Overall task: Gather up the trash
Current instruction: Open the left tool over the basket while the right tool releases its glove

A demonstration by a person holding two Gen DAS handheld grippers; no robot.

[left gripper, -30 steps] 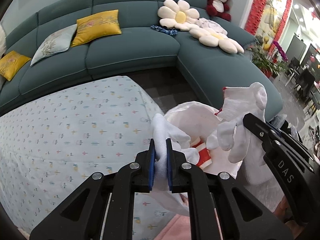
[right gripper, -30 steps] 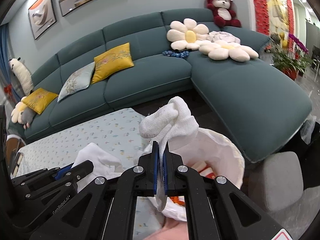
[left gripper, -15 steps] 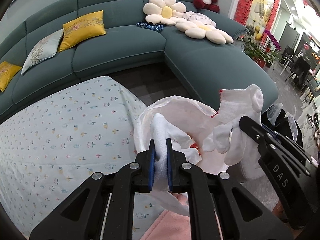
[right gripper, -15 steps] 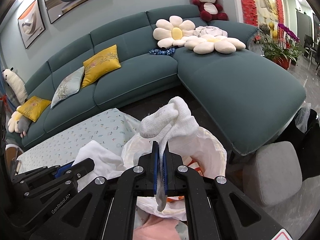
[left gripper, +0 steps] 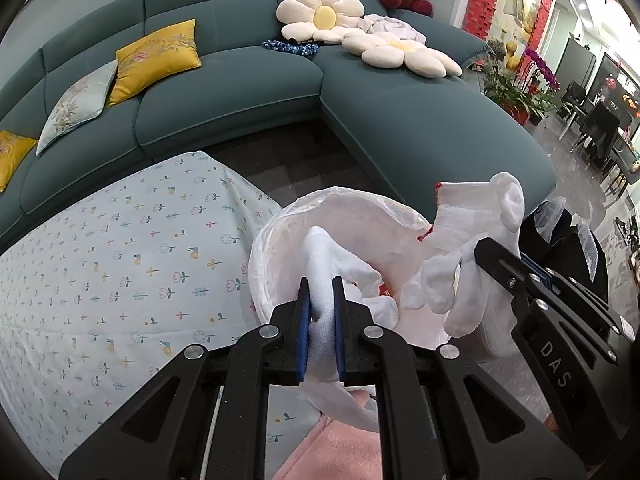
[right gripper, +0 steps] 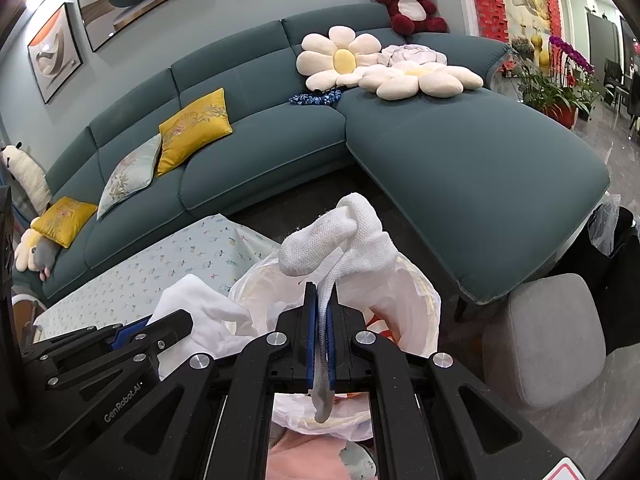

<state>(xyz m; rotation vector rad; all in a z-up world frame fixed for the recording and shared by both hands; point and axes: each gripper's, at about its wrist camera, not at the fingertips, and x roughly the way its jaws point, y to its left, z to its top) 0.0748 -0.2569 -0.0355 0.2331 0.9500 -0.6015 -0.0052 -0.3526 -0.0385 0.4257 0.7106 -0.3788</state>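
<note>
Holding the white trash bag (left gripper: pixel 352 216) open w/ both tools; step in hand looks like spreading or lifting the bag mouth, contents already inside.

1. Left tool (left gripper: pixel 320 300): jaws nearly closed, clamped on a white fabric fold at the near-left rim of the bag.
2. Right tool (right gripper: pixel 321 308): jaws closed to a thin gap, pinching a strip of white knitted cloth (right gripper: pixel 348 236) that bunches above the tips; strip end hangs below the jaws. Cannot tell if this cloth is trash or part of the bag rim.
3. Bag position: just off the near-right corner of the tabletop (left gripper: pixel 120 260) (floral cover), between it and the sofa (left gripper: pixel 420 132). Red/orange item inside (left gripper: pixel 384 290), partly hidden.

Next move (est.): both grips must hold; raise or draw the rims together evenly. Risk: thin film may slip or tear if the tools pull apart.
</note>
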